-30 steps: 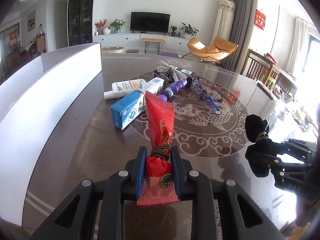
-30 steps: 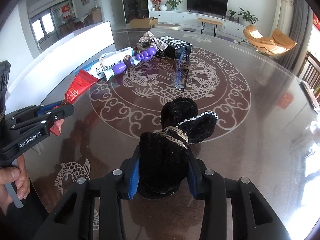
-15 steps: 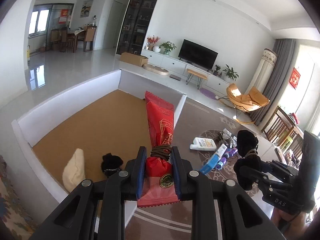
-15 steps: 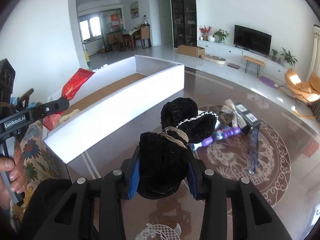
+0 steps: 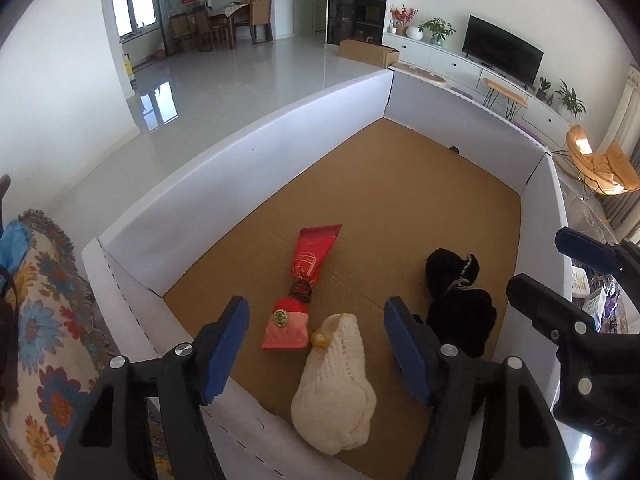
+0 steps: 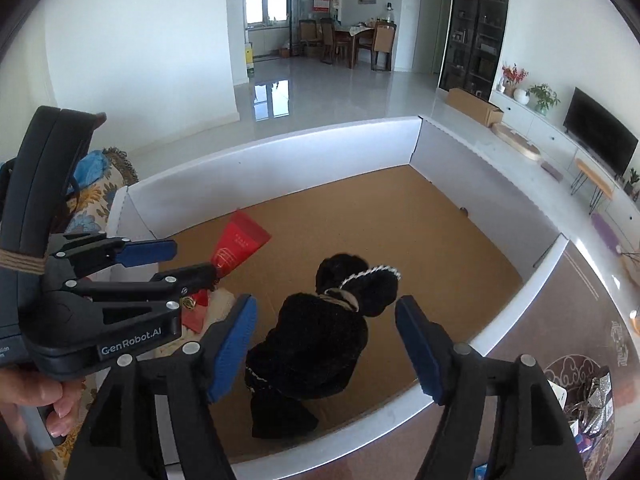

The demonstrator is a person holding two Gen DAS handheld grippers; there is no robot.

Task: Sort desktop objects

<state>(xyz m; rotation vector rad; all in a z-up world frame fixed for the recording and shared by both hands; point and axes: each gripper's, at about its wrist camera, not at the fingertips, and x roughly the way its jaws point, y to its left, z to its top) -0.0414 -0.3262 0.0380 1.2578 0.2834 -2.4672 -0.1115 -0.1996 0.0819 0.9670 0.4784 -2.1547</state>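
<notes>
Step in hand: drop-off into the large white-walled cardboard box with a brown floor [image 5: 256, 152]. Both items appear to be already let go; the release is finishing.

Left hand-held gripper [image 5: 316, 344]: jaws opening, blue pads well apart, nothing pressed between them. The red foil snack packet tied with a dark band [image 5: 306, 280] lies flat on the box floor below the gap, free of both pads. Just beside it, touching its lower corner, lies a cream knitted pouch with a yellow tie [image 5: 338, 380].

Right hand-held gripper [image 6: 326, 344]: jaws also opening, pads clear on either side. The black velvet pouch trimmed with small white beads [image 6: 320, 336] rests on the box floor near the front wall, seen between the pads but not gripped.

Both hand-held grippers hover over the near end of the box, close together; a person's hand [image 6: 44, 396] holds the left handle.

Judgement: this pair is sorted. More items remain on the dark patterned table [image 6: 584, 344] to the right of the box. Next move calls for lifting both hand-held grippers clear of the box walls and swinging back to the table, without the fingers catching the pouches.
</notes>
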